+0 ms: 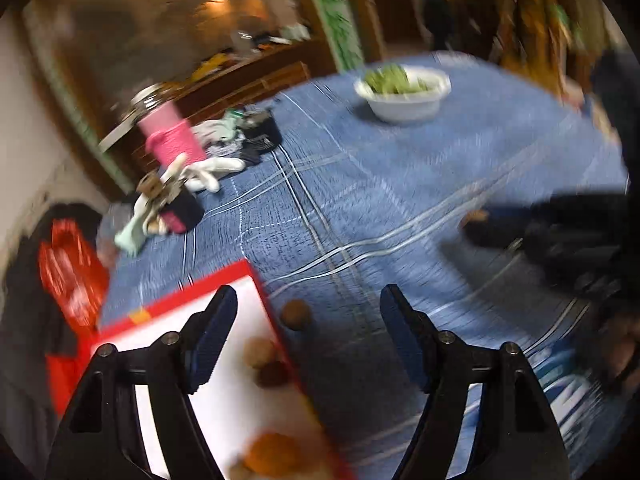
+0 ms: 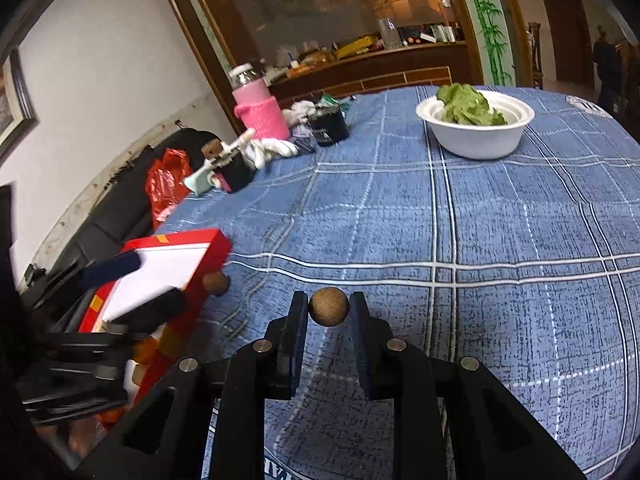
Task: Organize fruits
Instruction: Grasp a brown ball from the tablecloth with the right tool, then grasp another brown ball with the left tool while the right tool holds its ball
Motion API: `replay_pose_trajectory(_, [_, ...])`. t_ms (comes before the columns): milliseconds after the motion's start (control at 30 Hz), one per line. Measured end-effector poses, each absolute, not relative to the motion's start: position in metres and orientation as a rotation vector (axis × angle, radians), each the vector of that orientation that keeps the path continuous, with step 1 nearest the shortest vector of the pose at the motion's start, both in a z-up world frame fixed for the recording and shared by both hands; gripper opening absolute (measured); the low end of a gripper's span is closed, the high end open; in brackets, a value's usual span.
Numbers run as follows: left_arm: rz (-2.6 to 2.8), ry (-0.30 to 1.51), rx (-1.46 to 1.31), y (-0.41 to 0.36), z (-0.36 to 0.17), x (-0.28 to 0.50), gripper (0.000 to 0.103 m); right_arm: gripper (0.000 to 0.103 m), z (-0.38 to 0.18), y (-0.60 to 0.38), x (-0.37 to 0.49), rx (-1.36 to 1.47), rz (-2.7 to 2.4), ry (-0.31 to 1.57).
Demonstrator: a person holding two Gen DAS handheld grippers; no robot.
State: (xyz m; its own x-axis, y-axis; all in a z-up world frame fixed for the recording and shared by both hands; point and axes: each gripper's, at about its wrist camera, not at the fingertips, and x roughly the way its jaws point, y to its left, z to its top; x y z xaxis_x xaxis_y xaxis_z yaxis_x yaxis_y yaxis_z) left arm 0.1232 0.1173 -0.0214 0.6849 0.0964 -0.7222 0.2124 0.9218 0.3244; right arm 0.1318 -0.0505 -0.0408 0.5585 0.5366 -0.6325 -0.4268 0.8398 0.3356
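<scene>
Fruits belong in the red-rimmed box (image 2: 176, 264), a shallow rectangular tray with a smooth white floor on the blue checked tablecloth (image 2: 480, 280); several round fruits (image 1: 262, 352) already sit inside. The left gripper (image 1: 308, 312) hangs over it, jaws apart and empty. The right gripper (image 2: 329, 307) is clamped on a small, matt brown, rough-skinned fruit (image 2: 329, 306); carrying it to the box looks next. Another brown fruit (image 2: 215, 282) lies against the box's outside edge
</scene>
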Motion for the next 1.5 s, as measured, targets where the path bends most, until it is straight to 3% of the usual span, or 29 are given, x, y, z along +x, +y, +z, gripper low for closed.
replay_pose_trajectory(33, [-0.068,0.847,0.428,0.12,-0.024,0.13,0.064,0.022,-0.041,-0.05,0.132,0.153,0.579,0.799])
replay_pose_trajectory(100, [-0.083,0.914,0.432,0.125,-0.03,0.144,0.046,0.022,-0.041,-0.051,0.135,0.177,0.593,0.807])
replay_pose_trajectory(433, [-0.176,1.025,0.625,0.105,-0.059,0.155,0.045,0.022,-0.04,-0.055,0.136,0.22,0.613,0.82])
replay_pose_trajectory(600, [-0.202,1.087,0.593,0.116,-0.065,0.163,0.02,0.022,-0.039,-0.055,0.136,0.225,0.622,0.818])
replay_pose_trajectory(1233, [-0.113,1.141,0.517,0.112,-0.066,0.166,0.019,0.022,-0.034,-0.056,0.134,0.224,0.619,0.801])
replay_pose_trajectory(1500, [-0.192,1.116,0.345,0.088,-0.052,0.133,0.02,0.022,-0.031,-0.066,0.135,0.25,0.593,0.773])
